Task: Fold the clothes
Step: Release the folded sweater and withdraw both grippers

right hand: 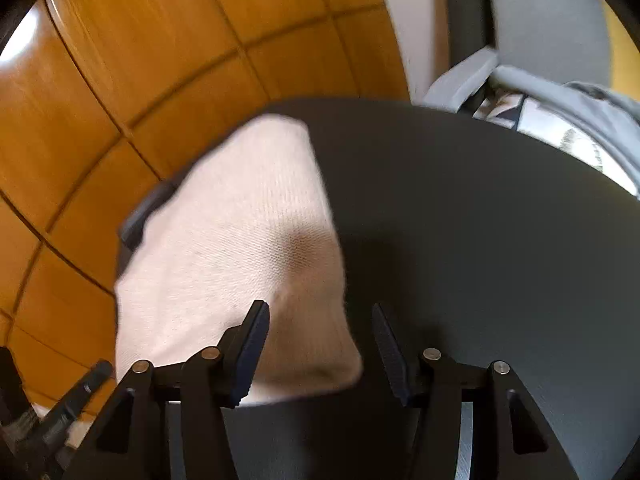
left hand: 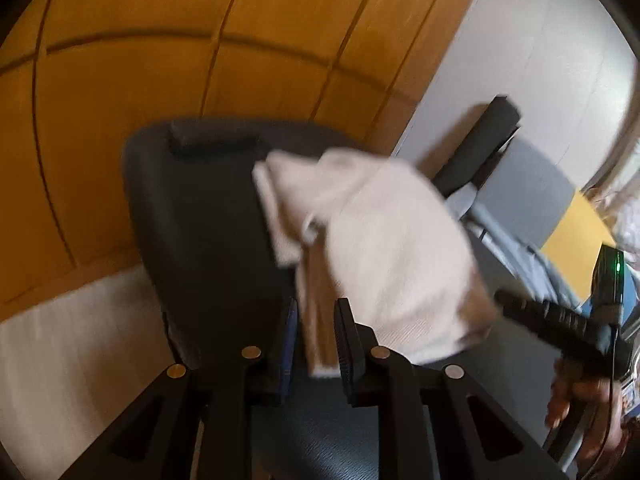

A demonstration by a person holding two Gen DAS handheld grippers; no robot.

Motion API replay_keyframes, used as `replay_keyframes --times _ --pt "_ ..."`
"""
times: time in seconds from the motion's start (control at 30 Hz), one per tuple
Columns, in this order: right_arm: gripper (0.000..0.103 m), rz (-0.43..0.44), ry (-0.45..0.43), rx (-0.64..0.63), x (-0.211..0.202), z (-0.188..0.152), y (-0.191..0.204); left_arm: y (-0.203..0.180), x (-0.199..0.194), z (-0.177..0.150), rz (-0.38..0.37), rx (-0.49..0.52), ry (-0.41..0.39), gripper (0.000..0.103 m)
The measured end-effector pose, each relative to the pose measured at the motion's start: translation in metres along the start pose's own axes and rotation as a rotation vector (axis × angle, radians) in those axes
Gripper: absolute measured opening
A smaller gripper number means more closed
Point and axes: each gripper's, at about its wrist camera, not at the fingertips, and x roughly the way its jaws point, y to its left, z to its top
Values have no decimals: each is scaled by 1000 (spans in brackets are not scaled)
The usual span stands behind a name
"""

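Clearly soft, light knit: the cream garment (left hand: 384,248) lies folded on the dark bench (right hand: 460,220), its near hem between the released left claw (left hand: 316,344) and ahead of the released right claw (right hand: 320,344). Grip an edge. Beyond, a grey chair (right hand: 548,28); nothing blocks.

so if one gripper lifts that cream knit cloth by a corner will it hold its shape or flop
The cream knit cloth would probably flop: it already lies in soft, uneven folds on the dark table. Its ribbed knit looks thick, so it likely grips well rather than slipping. It seems light and could slide or bunch if pushed.
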Motion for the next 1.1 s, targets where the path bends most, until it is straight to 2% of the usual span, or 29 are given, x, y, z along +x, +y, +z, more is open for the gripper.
replay_keyframes --times 0.07,0.13,0.2,0.27,0.3,0.4,0.47,0.57,0.63,0.67,0.7,0.77,0.87,1.1 --pt "30 19 14 -69 4 0 13 -20 7 9 -12 64 -2 18" --pt "29 36 37 -158 -1 -10 38 -48 27 12 -30 176 45 18" --pt "30 57 63 -184 4 -13 53 -73 48 13 -27 298 83 18" --pt "30 53 88 -208 13 -13 65 -83 73 5 43 381 122 18" --pt "29 19 100 -225 21 -12 65 -85 84 2 70 405 147 18" --pt "19 -61 189 -227 40 -14 47 -65 79 -13 65 402 125 22" --pt "14 -68 187 -220 35 -20 40 -60 69 -26 61 416 104 22" --pt "14 -41 150 -153 29 -23 33 -62 57 -32 40 434 102 21" --pt "19 -45 124 -159 21 -25 38 -57 45 -30 29 379 125 21" --pt "28 -55 110 -172 15 -26 43 -56 38 -29 37 340 135 21" --pt "51 -61 92 -186 6 -29 49 -56 34 -26 46 314 137 21" --pt "73 -87 38 -220 -11 -37 60 -55 17 -22 65 244 133 21" --pt "73 -130 -5 -261 -26 -52 72 -58 2 -36 94 193 150 21" --pt "73 -158 59 -201 -42 -85 75 -52 -14 -55 131 141 217 21"
